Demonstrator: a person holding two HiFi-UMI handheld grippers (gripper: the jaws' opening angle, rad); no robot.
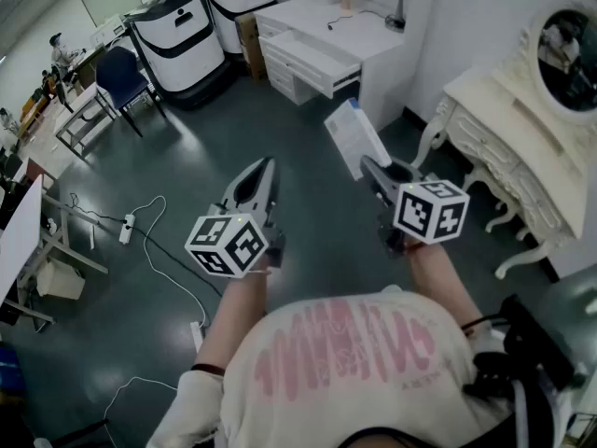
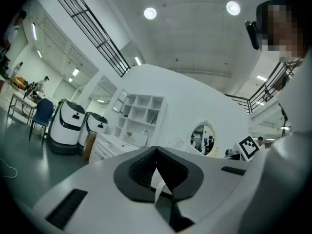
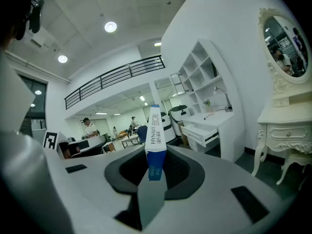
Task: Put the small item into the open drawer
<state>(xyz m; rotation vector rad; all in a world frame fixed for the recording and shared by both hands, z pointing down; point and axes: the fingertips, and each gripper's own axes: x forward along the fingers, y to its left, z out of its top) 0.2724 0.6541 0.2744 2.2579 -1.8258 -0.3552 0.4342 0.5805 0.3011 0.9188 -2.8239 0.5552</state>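
Only nearer in, lettering on box (image 3: 156, 138).

a blue chair (image 1: 119, 75) stands beside two white machines (image 1: 177, 31).

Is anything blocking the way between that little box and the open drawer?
Nothing visible does. The box, clamped in the right hand-held gripper, faces the open drawer with only dark floor in between.

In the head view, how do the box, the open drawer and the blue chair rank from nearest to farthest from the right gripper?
1. Box: held in the right gripper's jaws.
2. Open drawer: ahead, on the white desk.
3. Blue chair: far off to the left.
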